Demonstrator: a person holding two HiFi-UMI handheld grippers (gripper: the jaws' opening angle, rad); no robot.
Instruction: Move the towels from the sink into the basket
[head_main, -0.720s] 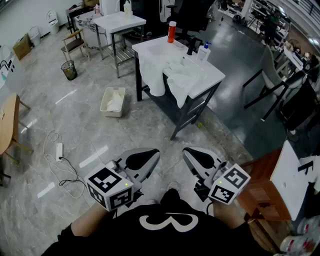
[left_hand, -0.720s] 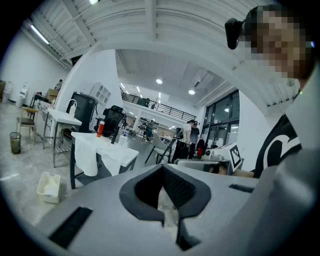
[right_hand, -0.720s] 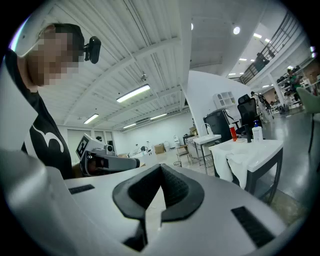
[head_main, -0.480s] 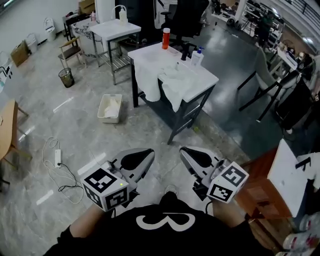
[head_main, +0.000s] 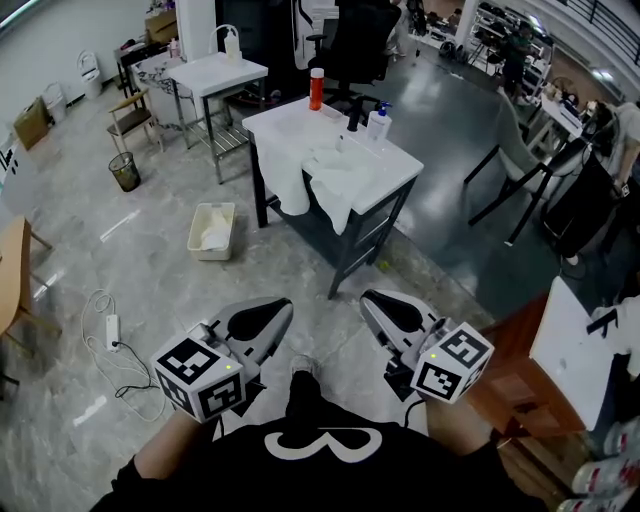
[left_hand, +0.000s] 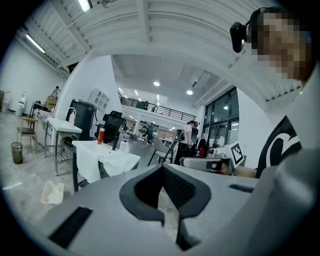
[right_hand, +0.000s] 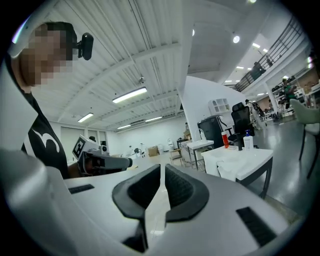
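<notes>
White towels (head_main: 335, 178) hang out of the sink (head_main: 395, 172) and over the front edge of its white table, far across the floor. A white basket (head_main: 211, 230) with white cloth in it stands on the floor left of that table. My left gripper (head_main: 284, 306) and right gripper (head_main: 368, 298) are held low near my body, far from the sink, both shut with nothing between them. The left gripper view shows the towels (left_hand: 95, 162) and the basket (left_hand: 52, 193) beyond the shut left gripper (left_hand: 162, 167). In the right gripper view the shut right gripper (right_hand: 162, 167) points past the towels (right_hand: 227, 169).
An orange bottle (head_main: 316, 88), a black faucet (head_main: 353, 113) and a soap bottle (head_main: 377, 124) stand on the sink table. A second white table (head_main: 218, 75), a bin (head_main: 125, 170), a cable with a power strip (head_main: 110, 330) and wooden furniture (head_main: 520, 385) surround the open floor.
The view has shifted: the sink table and the basket now sit a little further left and higher. Both grippers stay low and shut. A foot now shows between them.
</notes>
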